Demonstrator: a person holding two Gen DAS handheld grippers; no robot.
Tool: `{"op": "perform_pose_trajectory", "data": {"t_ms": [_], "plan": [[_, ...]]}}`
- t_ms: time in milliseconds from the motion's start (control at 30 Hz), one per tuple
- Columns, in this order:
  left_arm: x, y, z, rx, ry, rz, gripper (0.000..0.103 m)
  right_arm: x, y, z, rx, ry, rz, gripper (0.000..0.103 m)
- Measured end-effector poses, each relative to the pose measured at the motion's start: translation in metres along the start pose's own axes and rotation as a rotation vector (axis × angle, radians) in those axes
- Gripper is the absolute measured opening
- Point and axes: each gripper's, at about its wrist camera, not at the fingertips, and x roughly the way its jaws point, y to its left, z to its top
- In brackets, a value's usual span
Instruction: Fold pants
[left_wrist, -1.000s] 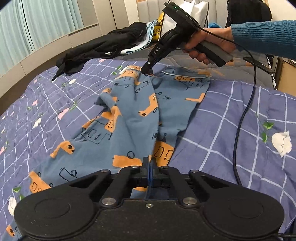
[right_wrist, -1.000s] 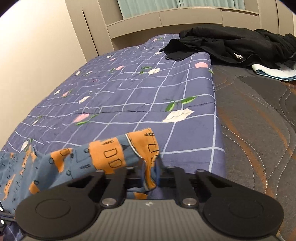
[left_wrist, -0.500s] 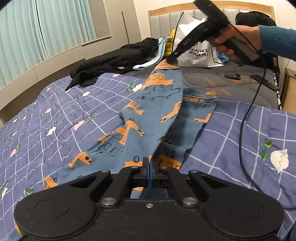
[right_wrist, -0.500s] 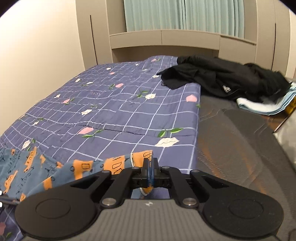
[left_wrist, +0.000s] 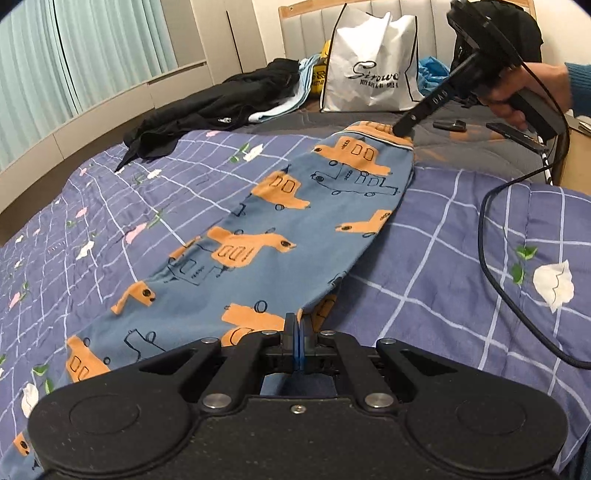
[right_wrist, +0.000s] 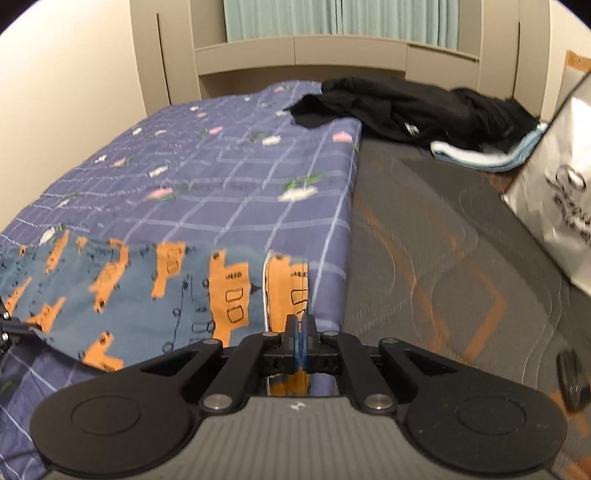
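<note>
Stretching pants (left_wrist: 295, 229) flat over quilt (left_wrist: 443, 266) | left gripper (left_wrist: 297, 328) is pinching the near edge, right gripper (left_wrist: 402, 129) is clamping the waistband corner | next: likely lowering fabric evenly, keeping tension, before folding the pants over

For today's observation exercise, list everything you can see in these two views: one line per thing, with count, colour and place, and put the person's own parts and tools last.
Pants: one, blue with orange vehicles, stretched over the quilt between both grippers.
Quilt: one, purple checked with flowers, on the bed.
Mattress cover: one, grey quilted, beyond the quilt.
Black clothes: one pile, far side of the bed.
Light blue cloth: one, under the black pile.
Shopping bag: one, white, by the headboard.
Curtain: pale green, at the window.
Cable: one, black, across the quilt.
Left gripper: black, shut on pants.
Right gripper: black, shut on pants.
Hand: one, holding the right gripper.
</note>
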Motion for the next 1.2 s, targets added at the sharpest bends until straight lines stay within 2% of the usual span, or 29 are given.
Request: {"op": "perform_pose_trajectory", "data": {"t_ms": [233, 300, 367, 400, 433, 500, 533, 567, 733, 833, 867, 900, 933, 1067, 1200], "plan": [[0.003, 0.009, 0.001, -0.048, 0.011, -0.034, 0.003, 0.009, 0.000, -0.020, 0.004, 0.041, -0.014, 0.002], [0.003, 0.012, 0.001, -0.073, 0.017, -0.041, 0.016, 0.011, 0.001, -0.023, -0.006, 0.052, -0.021, 0.002], [0.000, 0.016, 0.001, -0.098, 0.008, -0.048, 0.022, 0.013, 0.004, -0.022, -0.032, 0.058, -0.027, 0.004], [-0.001, 0.018, 0.001, -0.110, 0.002, -0.051, 0.029, 0.012, 0.004, -0.020, -0.034, 0.054, -0.021, 0.005], [-0.003, 0.020, 0.002, -0.123, -0.002, -0.055, 0.034, 0.010, 0.003, -0.018, -0.025, 0.045, -0.013, 0.009], [-0.006, 0.025, 0.001, -0.150, -0.015, -0.051, 0.056, 0.007, -0.001, -0.011, 0.009, 0.018, 0.009, 0.021], [-0.008, 0.029, 0.001, -0.166, -0.022, -0.040, 0.060, 0.007, -0.003, -0.007, 0.022, 0.005, 0.014, 0.035], [-0.010, 0.033, 0.001, -0.180, -0.031, -0.026, 0.066, 0.007, -0.005, -0.003, 0.033, -0.007, 0.019, 0.044], [-0.010, 0.066, 0.001, -0.289, -0.033, 0.090, 0.069, 0.025, -0.014, 0.017, 0.105, -0.021, 0.056, 0.047], [-0.005, 0.090, -0.001, -0.373, -0.013, 0.157, 0.069, 0.044, -0.021, 0.025, 0.172, -0.004, 0.080, 0.046], [-0.002, 0.098, -0.002, -0.396, -0.005, 0.168, 0.069, 0.050, -0.023, 0.026, 0.191, 0.006, 0.095, 0.041], [0.000, 0.105, -0.003, -0.416, 0.003, 0.180, 0.068, 0.055, -0.024, 0.028, 0.202, 0.018, 0.099, 0.034], [0.002, 0.111, -0.003, -0.437, 0.011, 0.193, 0.068, 0.058, -0.024, 0.027, 0.199, 0.020, 0.096, 0.011], [0.006, 0.124, -0.001, -0.460, 0.004, 0.208, 0.068, 0.052, -0.010, 0.025, 0.113, -0.017, 0.044, 0.006], [0.011, 0.115, 0.008, -0.403, -0.021, 0.198, 0.069, 0.036, 0.006, 0.020, 0.035, -0.103, -0.024, 0.006]]}}
